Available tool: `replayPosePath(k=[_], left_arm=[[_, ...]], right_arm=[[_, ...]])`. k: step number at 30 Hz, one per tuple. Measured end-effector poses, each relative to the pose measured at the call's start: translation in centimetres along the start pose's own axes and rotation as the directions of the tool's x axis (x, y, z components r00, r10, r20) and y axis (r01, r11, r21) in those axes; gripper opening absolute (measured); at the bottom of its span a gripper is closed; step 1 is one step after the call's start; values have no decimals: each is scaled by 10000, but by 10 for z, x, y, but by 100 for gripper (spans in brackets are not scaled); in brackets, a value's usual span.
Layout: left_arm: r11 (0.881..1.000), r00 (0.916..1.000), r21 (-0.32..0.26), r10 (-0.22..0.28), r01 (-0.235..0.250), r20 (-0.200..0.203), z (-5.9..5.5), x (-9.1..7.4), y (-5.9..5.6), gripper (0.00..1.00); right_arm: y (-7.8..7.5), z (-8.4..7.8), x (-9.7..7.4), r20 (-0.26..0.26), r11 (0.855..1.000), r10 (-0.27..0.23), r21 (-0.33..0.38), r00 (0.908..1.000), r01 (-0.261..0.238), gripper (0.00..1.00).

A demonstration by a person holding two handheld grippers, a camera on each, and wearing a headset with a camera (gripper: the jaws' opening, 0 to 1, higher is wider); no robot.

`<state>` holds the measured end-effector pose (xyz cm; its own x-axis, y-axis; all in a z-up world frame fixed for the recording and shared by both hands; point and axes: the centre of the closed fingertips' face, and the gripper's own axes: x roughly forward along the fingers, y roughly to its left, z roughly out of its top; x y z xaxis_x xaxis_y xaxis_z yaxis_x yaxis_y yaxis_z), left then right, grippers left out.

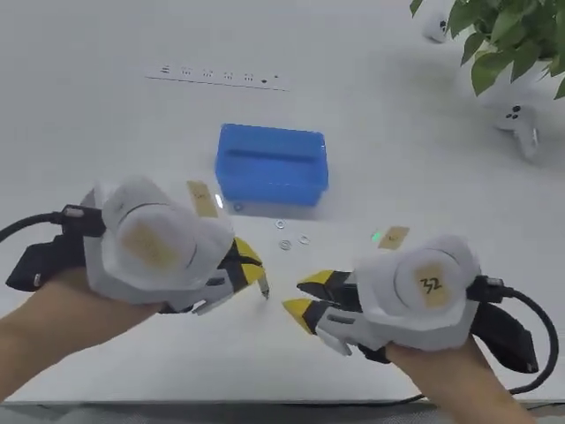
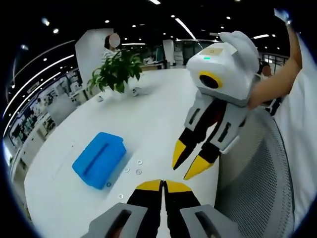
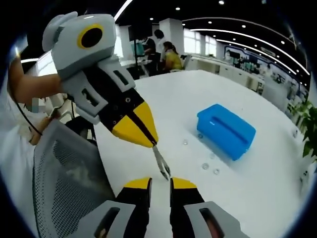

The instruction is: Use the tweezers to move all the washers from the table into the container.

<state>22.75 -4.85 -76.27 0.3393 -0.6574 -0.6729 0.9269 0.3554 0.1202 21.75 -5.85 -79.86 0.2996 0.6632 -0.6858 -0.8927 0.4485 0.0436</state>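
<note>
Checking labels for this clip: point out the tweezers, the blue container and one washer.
tweezers (image 3: 160, 161): right gripper view, on the thin metal prongs.
blue container (image 1: 272, 187): head view, on its front wall.
washer (image 1: 304, 238): head view, on the rightmost washer's ring.

I see white-housed, yellow-tipped left gripper (image 1: 252, 265) low at left in head view, jaws pressed together on thin metal tweezers (image 1: 263, 286), tweezer tips angled down toward other unit. White-housed, yellow-tipped right gripper (image 1: 307, 297) sits opposite, jaws parted. Two sets of jaw tips face each other, near but apart. My bare left forearm (image 1: 44, 331) and bare right forearm (image 1: 446, 380) enter from bottom corners, wrists roughly level.
</note>
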Motion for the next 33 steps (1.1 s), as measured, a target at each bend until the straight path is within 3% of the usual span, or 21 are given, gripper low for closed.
replayPosePath(k=[5, 10, 14, 17, 21, 22, 24, 26, 28, 30, 33], left_arm=[[9965, 9994, 769, -301, 314, -178, -2, -3, -11, 0], [9910, 9967, 1091, -747, 777, -313, 0, -2, -20, 0], [9819, 9939, 1556, -1028, 1080, -411, 1, -1, -24, 0], [9742, 9918, 1869, -1206, 1265, -426, 2, 0, -26, 0], [9748, 9924, 1861, -1185, 1228, -342, 3, 1, -24, 0], [9784, 9935, 1729, -1105, 1136, -276, 3, 1, -23, 0], [9926, 9969, 933, -781, 774, 39, 4, 2, -20, 0], [9985, 9984, -56, -547, 548, 147, 0, 3, -18, 0], [9957, 9977, -892, -191, 249, 652, 0, 1, -14, 8], [9820, 9950, -1889, 155, 35, 991, 1, -3, -10, 16], [9357, 9832, -3495, 1054, -475, 1488, -4, -16, 0, 27]], right_arm=[[10, 0, 11, -387, 9931, 502, -1041, 9980, -540, 15], [15, 1, 20, -637, 9799, 686, -1829, 9956, -792, 15], [14, 2, 25, -904, 9587, 808, -2655, 9926, -1022, 12], [15, -1, 28, -1113, 9499, 977, -2861, 9890, -1260, 8], [16, -3, 30, -1251, 9421, 1036, -3057, 9867, -1377, 4], [16, -3, 30, -1241, 9397, 1049, -3125, 9867, -1392, 4], [14, -2, 30, -1175, 9447, 969, -3016, 9883, -1285, 4], [14, -2, 30, -1144, 9477, 1019, -2907, 9882, -1314, 3], [13, -2, 30, -1107, 9489, 962, -2899, 9892, -1247, 2], [12, -2, 30, -1079, 9509, 987, -2828, 9892, -1257, 2], [10, -1, 30, -1027, 9576, 981, -2611, 9899, -1220, 2]])
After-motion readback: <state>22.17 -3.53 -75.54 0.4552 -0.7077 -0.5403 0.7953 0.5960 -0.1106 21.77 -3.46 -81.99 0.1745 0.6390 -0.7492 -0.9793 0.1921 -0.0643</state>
